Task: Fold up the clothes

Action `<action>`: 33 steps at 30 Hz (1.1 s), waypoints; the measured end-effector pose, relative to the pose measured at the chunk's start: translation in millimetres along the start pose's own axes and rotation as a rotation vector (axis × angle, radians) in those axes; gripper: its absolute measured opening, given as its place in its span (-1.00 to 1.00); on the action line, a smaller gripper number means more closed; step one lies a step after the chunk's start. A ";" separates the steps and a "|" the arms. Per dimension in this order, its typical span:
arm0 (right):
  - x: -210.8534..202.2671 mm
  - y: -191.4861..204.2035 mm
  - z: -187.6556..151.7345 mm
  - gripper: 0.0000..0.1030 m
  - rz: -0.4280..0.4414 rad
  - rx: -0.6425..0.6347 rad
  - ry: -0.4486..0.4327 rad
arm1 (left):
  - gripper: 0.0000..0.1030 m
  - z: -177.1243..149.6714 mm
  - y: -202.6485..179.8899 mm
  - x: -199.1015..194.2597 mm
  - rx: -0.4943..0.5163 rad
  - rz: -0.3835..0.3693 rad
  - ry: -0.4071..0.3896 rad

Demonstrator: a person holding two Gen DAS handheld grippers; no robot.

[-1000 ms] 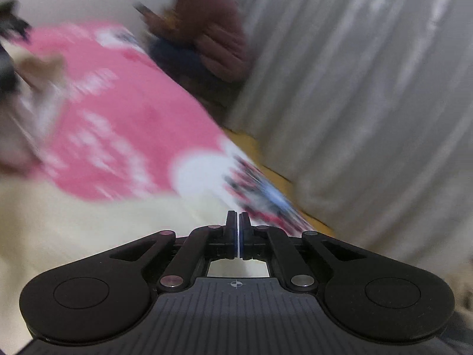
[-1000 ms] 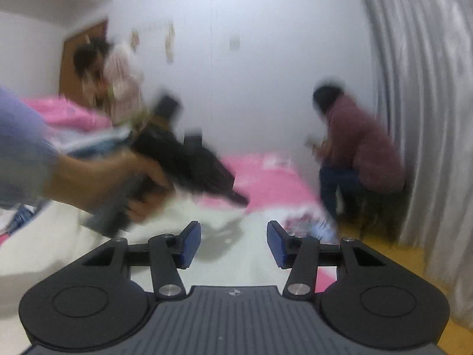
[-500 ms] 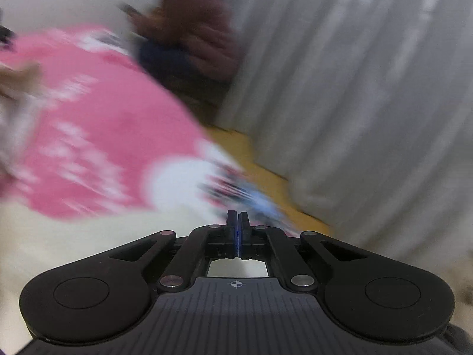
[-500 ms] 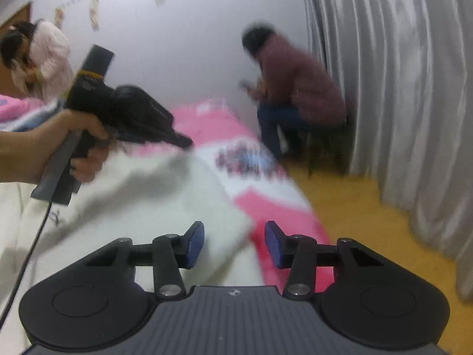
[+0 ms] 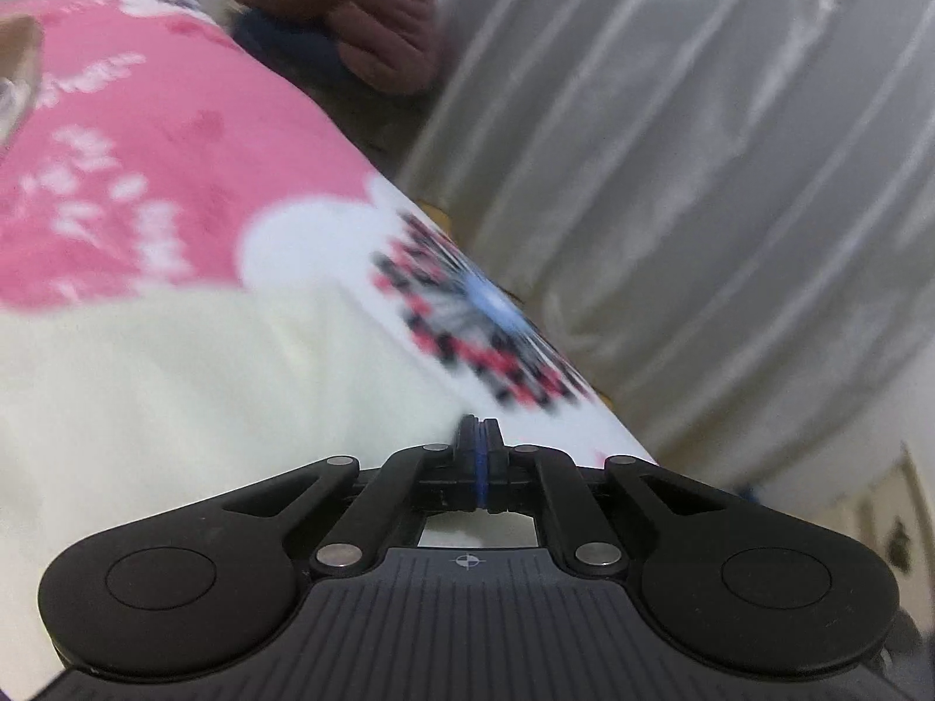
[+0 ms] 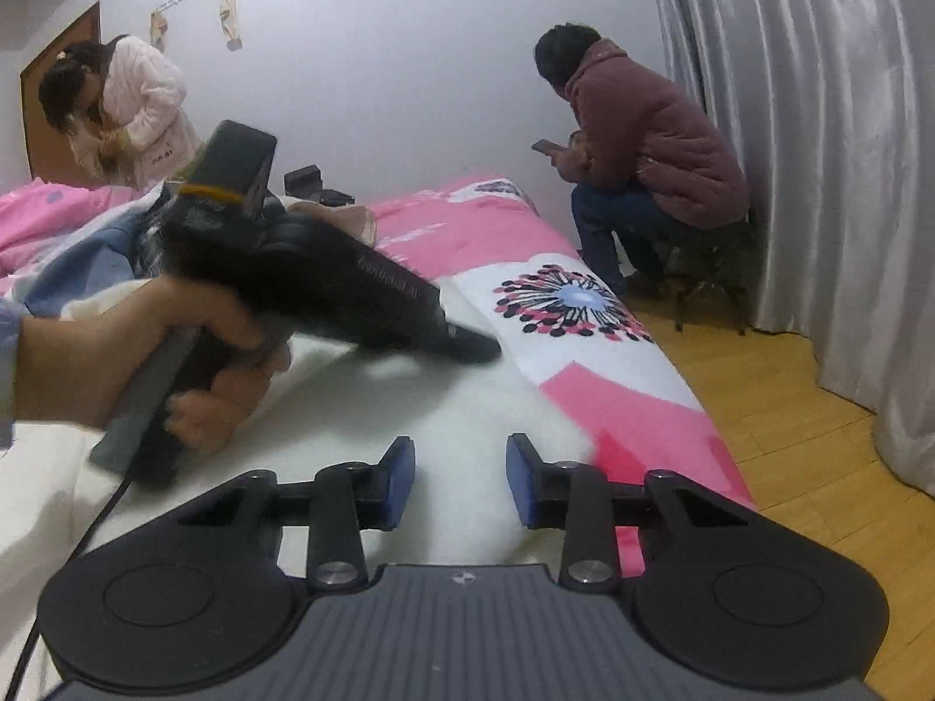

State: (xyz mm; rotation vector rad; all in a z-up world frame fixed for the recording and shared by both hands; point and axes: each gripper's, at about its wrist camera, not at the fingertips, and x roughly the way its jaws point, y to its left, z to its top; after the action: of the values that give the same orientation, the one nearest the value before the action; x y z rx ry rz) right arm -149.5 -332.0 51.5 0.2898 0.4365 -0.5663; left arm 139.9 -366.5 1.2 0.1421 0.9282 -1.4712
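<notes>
A fluffy white garment (image 5: pixel 204 409) lies spread on the bed and fills the lower left of the left wrist view. My left gripper (image 5: pixel 479 432) is shut, its fingertips at the garment's right edge and pinching it there. From the right wrist view the same left gripper (image 6: pixel 476 347) is held in a hand (image 6: pixel 117 362), its tip down on the white garment (image 6: pixel 467 409). My right gripper (image 6: pixel 460 467) hovers open just above the garment's near edge, nothing between its blue pads (image 6: pixel 399 476).
The bed has a pink and white cover (image 6: pixel 467 233) with a flower print (image 6: pixel 570 301). A person sits on a stool (image 6: pixel 643 146) past the bed's corner; another stands at the back left (image 6: pixel 140 111). Grey curtain (image 6: pixel 818 146) and wooden floor (image 6: pixel 789 438) lie right.
The left gripper, still shut, has swung down and right, from lifted above the bed to the garment's right edge. The raised white flap now lies flat. The right gripper stays open.
</notes>
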 end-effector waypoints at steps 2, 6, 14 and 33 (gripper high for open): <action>0.0 4.3 -0.3 -0.31 -0.018 -0.028 0.002 | -0.91 11.4 -1.6 -6.5 -0.007 0.116 -0.050; -1.6 10.1 -2.1 -0.31 -0.016 -0.028 0.002 | -0.97 22.5 -6.7 -44.1 -0.033 0.281 -0.151; -7.3 11.3 0.3 -0.18 0.002 -0.024 -0.019 | -0.97 -14.4 -9.9 -199.4 -0.099 0.424 -0.213; -93.2 -29.8 0.3 0.18 -0.002 0.073 0.073 | -0.67 -56.6 -20.8 -267.2 -0.137 0.609 -0.110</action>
State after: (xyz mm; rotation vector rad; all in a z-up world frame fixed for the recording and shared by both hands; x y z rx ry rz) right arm -237.0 -314.0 91.5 0.3807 0.4875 -0.5755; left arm 140.8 -127.2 134.6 0.2188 0.8003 -0.8422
